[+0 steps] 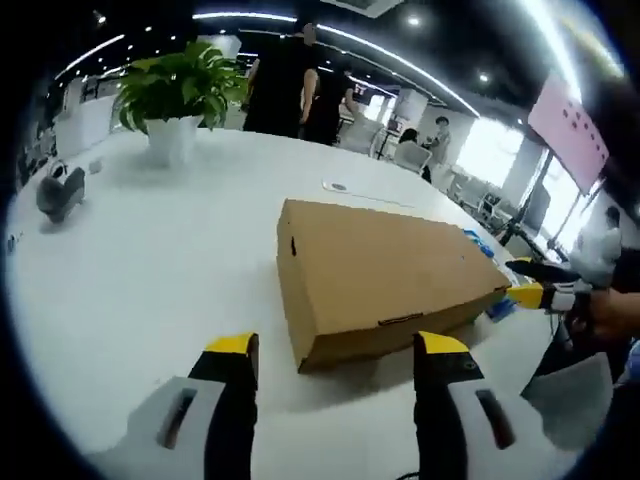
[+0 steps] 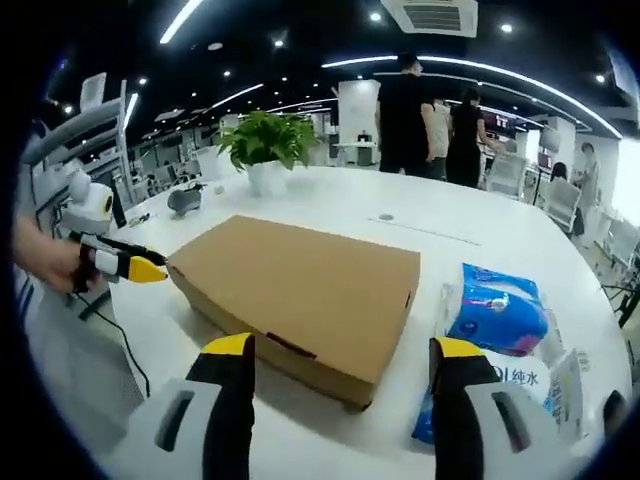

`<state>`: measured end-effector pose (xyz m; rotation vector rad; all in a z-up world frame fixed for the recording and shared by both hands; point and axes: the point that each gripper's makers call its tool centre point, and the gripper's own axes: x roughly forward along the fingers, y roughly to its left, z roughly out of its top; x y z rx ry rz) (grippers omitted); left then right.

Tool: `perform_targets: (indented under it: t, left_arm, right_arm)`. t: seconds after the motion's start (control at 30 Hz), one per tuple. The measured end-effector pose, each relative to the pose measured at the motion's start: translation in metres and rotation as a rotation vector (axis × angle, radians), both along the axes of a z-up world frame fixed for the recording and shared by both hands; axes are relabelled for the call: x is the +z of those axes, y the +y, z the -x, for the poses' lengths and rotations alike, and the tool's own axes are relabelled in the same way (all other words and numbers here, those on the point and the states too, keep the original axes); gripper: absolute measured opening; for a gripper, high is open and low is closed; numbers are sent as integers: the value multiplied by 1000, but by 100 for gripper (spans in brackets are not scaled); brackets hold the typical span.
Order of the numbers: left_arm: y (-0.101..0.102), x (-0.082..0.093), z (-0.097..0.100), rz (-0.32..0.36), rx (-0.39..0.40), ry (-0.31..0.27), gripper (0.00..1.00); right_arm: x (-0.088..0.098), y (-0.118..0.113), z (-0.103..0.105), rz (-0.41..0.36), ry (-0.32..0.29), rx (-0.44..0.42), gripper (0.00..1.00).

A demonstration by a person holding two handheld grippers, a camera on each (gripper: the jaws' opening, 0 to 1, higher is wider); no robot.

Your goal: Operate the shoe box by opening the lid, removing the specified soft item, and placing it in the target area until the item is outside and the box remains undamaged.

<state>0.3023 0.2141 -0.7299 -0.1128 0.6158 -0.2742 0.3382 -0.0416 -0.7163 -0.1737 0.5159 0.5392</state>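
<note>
Left gripper view showed the flat brown cardboard shoe box [image 1: 385, 275] lying near the middle of the round white table [image 1: 150, 270], its lid down. Nothing had been taken out yet, so opening, lifting out the soft item and placing it all seemed left to do. The left gripper [image 1: 340, 352] and right gripper [image 2: 340, 352] each had jaws spread wide, holding nothing. The box looked smooth and undented.

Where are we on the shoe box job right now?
Nothing looks done: the shoe box sits shut on the white table. In hand: both open grippers, left gripper and right gripper, face it, neither touching. Left: open the lid, take the soft item out, place it.
</note>
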Motion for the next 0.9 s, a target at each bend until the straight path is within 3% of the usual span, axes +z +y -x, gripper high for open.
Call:
perform_targets:
  t: [0.17, 0.27, 0.4, 0.53, 0.77, 0.9]
  left_arm:
    - [-10, -5, 1, -59, -75, 7, 66]
    - [-9, -11, 1, -95, -82, 24, 66]
    - [-7, -12, -1, -96, -68, 34, 55]
    - [-6, -9, -4, -153, -84, 4, 51]
    - [-13, -11, -9, -177, -137, -2, 51]
    - [-20, -11, -10, -183, -158, 3, 45]
  right_arm:
    - [-9, -1, 1, 71, 12, 30, 66]
    - [-14, -2, 0, 73, 20, 25, 63]
    - [-17, -2, -2, 89, 32, 22, 59]
    - [-20, 1, -1, 102, 43, 26, 59]
    - [-22, 5, -3, 121, 39, 37, 55]
    - [-22, 8, -1, 134, 35, 50, 52]
